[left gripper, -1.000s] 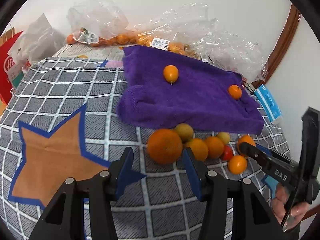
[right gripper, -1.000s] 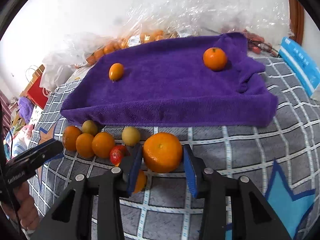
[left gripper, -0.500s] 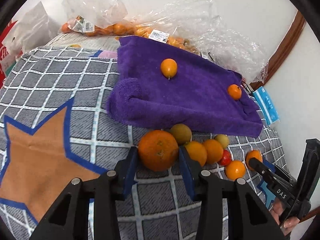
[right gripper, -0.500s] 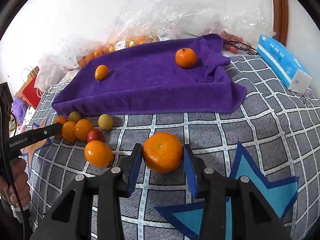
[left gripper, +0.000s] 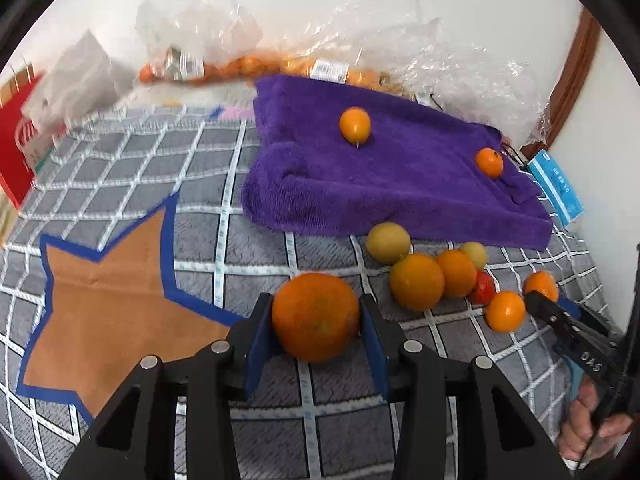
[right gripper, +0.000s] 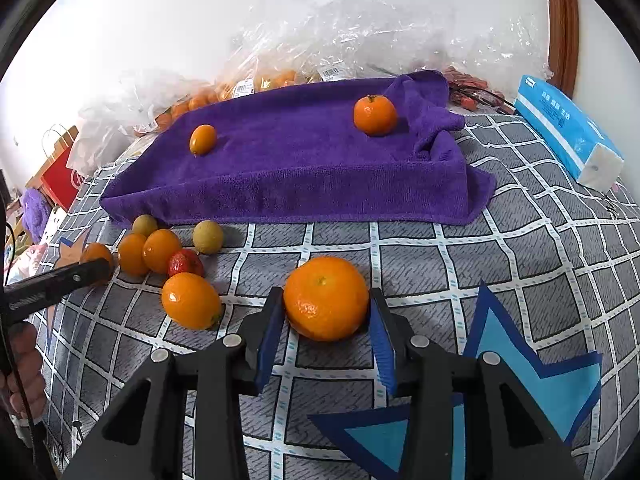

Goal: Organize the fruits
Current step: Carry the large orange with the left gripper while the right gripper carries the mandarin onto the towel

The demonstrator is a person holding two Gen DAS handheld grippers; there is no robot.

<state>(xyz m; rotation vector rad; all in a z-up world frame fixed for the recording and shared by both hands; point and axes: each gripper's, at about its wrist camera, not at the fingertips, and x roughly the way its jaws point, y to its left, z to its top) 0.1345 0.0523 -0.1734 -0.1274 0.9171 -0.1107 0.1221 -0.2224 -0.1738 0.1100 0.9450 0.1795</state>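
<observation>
L gripper (left gripper: 316, 322) has its blue pads pressed on both sides of a big orange (left gripper: 315, 316), jaws having just closed in on it; the fruit sits between the fingertips over the grey checked cover (left gripper: 120, 168), just right of the brown star patch (left gripper: 108, 308). R gripper (right gripper: 326, 320) likewise grips a second orange (right gripper: 326, 298) w/ a green stem dimple on top, pads touching its left & right flanks, fruit low over the cover just left of a blue star patch (right gripper: 520, 344). Loose pile lies apart from both grips: in the R wrist view an oval orange fruit (right gripper: 191, 306) just left of the R gripper's left finger, behind it a strawberry (right gripper: 185, 263), small oranges (right gripper: 160, 250) touching each other, and two yellow-green round fruits (right gripper: 207, 236) near the towel's front edge. Purple towel (right gripper: 320, 176) lies beyond the pile, well apart from both grippers; on it a small oval orange fruit (right gripper: 203, 139) towards the left and a mandarin (right gripper: 375, 115) towards the right beside a bunched fold. Clear plastic bags w/ more oranges (right gripper: 256, 80) sit behind the towel against the wall, blue tissue pack (right gripper: 568, 136) at far right. A hand (left gripper: 592, 424) on the R gripper's handle shows at the L view's right edge
</observation>
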